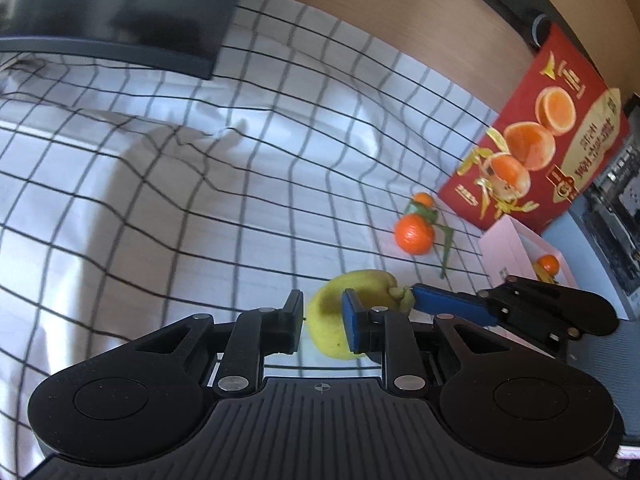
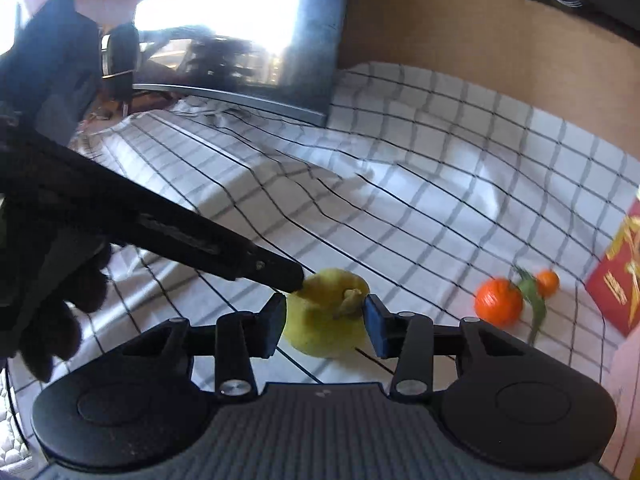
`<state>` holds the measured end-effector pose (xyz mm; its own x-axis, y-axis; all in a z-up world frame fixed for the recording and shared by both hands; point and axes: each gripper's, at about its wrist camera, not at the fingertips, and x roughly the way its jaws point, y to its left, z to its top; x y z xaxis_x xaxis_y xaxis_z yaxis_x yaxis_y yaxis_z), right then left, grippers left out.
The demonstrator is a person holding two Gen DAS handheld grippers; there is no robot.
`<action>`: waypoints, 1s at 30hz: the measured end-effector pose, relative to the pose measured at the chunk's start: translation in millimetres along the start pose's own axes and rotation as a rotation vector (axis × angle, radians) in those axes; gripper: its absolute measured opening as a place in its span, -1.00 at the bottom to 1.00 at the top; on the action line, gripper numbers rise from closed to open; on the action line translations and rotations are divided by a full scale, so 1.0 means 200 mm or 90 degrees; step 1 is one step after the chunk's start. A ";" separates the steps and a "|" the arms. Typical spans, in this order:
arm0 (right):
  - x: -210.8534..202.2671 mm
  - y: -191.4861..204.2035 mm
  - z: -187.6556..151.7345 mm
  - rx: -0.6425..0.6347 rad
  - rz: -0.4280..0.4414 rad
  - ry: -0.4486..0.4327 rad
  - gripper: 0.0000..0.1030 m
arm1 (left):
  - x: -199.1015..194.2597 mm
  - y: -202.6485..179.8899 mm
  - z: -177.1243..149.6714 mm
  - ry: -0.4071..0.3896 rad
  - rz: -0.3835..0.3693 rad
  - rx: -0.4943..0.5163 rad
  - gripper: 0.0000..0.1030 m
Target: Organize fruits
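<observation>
A yellow-green pear-like fruit (image 1: 344, 304) (image 2: 324, 320) lies on the checked cloth. My left gripper (image 1: 323, 322) is open, its right pad over the fruit's near side. My right gripper (image 2: 322, 326) is open with the fruit between its pads; whether they touch it I cannot tell. Its blue-tipped finger reaches the fruit's stem end from the right in the left wrist view (image 1: 448, 304). A large orange tangerine with a leaf (image 1: 414, 234) (image 2: 498, 300) and a smaller one (image 1: 423, 199) (image 2: 547, 282) lie further right.
A red fruit box (image 1: 540, 140) (image 2: 616, 280) stands at the right. A pink container (image 1: 520, 252) beside it holds an orange fruit (image 1: 548, 264). A dark monitor (image 1: 112, 12) (image 2: 240, 40) stands at the back left. The cloth (image 1: 200, 180) is wrinkled.
</observation>
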<state>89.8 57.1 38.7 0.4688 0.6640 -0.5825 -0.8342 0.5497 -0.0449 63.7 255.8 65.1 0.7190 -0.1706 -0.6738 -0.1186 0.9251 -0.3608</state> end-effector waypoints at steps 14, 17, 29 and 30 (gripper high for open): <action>0.05 0.07 0.01 -0.042 0.040 0.012 -0.16 | -0.08 -0.02 -0.01 -0.025 0.014 0.037 -0.52; 0.05 0.06 -0.01 -0.033 0.045 0.014 -0.15 | -0.10 -0.10 -0.01 -0.024 0.034 0.098 -0.52; -0.14 -0.03 -0.19 -0.016 0.011 0.058 -0.15 | 0.02 -0.40 -0.04 -0.008 0.146 0.252 -0.46; -0.16 -0.03 -0.21 -0.014 0.005 0.060 -0.15 | 0.03 -0.40 -0.04 -0.002 0.149 0.256 -0.45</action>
<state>68.3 11.7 23.9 0.4336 0.6176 -0.6562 -0.8447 0.5321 -0.0573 72.3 177.2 84.3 0.7072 0.0589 -0.7046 -0.0030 0.9968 0.0802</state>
